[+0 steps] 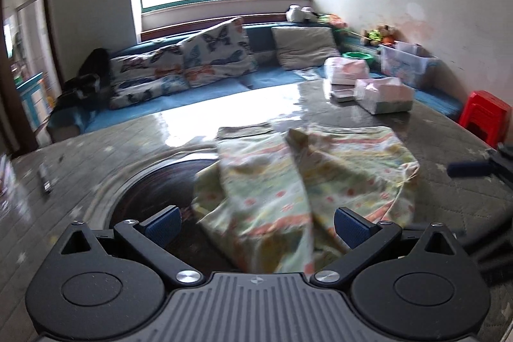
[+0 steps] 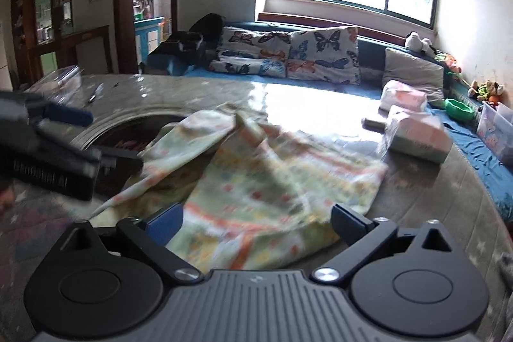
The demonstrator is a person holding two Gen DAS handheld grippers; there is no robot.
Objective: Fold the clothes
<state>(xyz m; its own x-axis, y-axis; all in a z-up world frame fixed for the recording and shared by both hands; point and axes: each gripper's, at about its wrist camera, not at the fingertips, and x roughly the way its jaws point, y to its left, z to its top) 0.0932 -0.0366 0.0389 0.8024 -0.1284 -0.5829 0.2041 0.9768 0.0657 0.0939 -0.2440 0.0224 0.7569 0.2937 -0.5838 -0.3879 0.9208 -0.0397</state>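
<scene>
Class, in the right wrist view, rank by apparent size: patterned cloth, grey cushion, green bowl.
1. Patterned cloth, though nearness to the camera inflates it.
2. Grey cushion.
3. Green bowl.

Your counter [image 2: 416,197] is a grey quilted top with a dark round inset [image 1: 154,191]. On it lie the pastel patterned cloth [image 2: 272,181], partly over the inset, wrapped tissue packs [image 2: 416,133] at the far side, and a pen [image 2: 94,95].

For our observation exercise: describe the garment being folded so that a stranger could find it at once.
Start at the big grey table in front of the blue sofa. The garment lies rumpled at its middle, partly over the dark round inset. It alone is soft pale-green cloth with orange and yellow print; the wrapped packs nearby are boxy.
</scene>
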